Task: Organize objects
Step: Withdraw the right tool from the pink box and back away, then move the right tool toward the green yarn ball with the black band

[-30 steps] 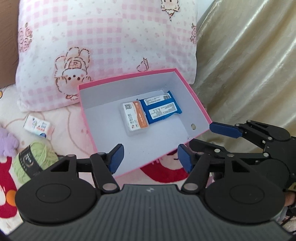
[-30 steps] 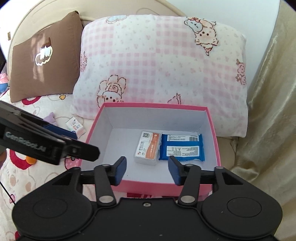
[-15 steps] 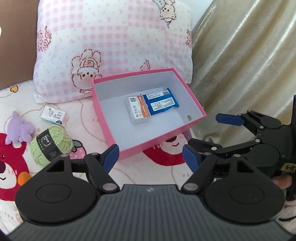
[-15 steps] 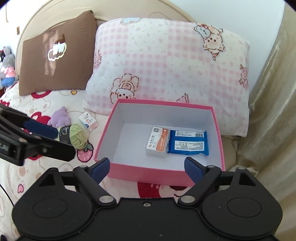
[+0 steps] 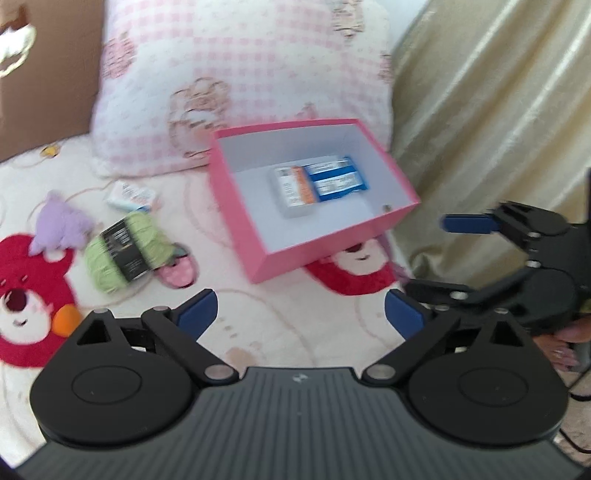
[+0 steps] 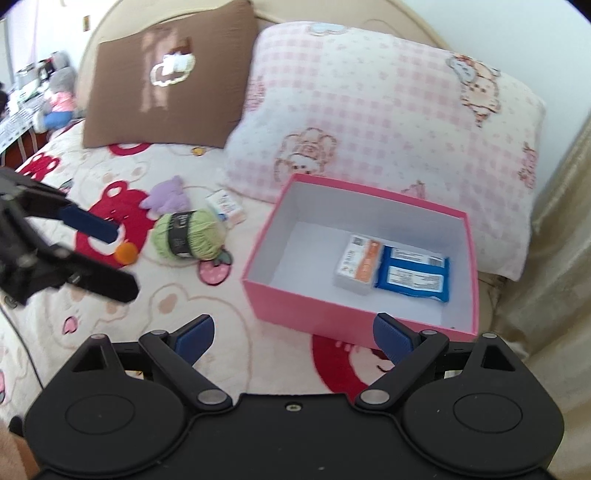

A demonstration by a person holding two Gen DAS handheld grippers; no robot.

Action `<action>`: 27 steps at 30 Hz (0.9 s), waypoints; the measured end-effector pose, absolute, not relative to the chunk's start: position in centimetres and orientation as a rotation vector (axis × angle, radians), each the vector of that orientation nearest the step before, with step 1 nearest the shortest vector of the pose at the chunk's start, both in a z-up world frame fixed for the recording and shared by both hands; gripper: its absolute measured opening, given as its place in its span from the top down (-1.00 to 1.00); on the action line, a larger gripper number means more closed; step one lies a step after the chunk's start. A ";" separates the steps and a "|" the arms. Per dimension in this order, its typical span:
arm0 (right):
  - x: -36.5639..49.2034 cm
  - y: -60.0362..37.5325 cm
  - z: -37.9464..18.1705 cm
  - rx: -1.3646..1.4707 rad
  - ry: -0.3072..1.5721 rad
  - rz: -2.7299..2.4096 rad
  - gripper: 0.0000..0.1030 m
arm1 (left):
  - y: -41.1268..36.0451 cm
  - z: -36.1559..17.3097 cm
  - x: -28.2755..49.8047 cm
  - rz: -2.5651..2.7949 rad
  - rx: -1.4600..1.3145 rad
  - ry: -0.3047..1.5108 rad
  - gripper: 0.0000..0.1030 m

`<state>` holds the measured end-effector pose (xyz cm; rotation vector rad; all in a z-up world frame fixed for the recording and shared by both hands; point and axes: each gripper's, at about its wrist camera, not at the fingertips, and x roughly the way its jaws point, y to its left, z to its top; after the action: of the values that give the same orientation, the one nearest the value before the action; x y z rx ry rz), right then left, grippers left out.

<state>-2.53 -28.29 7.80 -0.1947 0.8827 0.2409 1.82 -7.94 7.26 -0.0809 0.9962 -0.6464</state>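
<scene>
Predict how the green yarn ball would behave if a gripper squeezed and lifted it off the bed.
The yarn ball looks soft and wound, so it would probably squash between the pads rather than resist. It seems light for its bulk. Being rounded, it may roll if nudged, though the plush blanket and its paper band might slow that.

A bed [image 6: 258, 332] fills the room's near part, spread with a cream blanket [image 6: 177, 306] printed with red bears and strawberries. Against its curved beige headboard [image 6: 280, 14] lean a brown cushion [image 6: 166, 77] and a pink checked pillow [image 6: 388, 110] with cartoon animals. A gold-beige curtain [image 5: 498, 122] hangs along the bed's right side. Daylight falls bright on the white wall [image 6: 498, 26] behind. Far left, a cluttered shelf, blurred.
</scene>
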 end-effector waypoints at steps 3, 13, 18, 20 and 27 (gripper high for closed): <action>-2.9 -27.2 7.9 -0.221 0.877 0.272 -0.85 | -6.2 6.5 1.8 -0.617 -0.103 1.013 -0.91; -2.8 -24.1 7.2 -0.212 0.870 0.418 -0.85 | -1.9 5.3 1.5 -0.563 -0.207 0.976 -0.91; -2.3 -22.3 5.7 -0.180 0.892 0.470 -0.85 | -0.6 4.1 2.0 -0.507 -0.207 0.968 -0.91; -2.2 -21.7 5.4 -0.180 0.884 0.491 -0.85 | -0.4 3.6 2.1 -0.493 -0.197 0.974 -0.91; -1.4 -19.7 5.3 -0.220 0.829 0.541 -0.85 | 0.2 2.5 2.5 -0.472 -0.180 0.980 -0.91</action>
<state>-1.37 -19.68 5.30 -0.2203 0.8289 0.5415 2.53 0.17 2.52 -0.1796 0.9804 -0.4721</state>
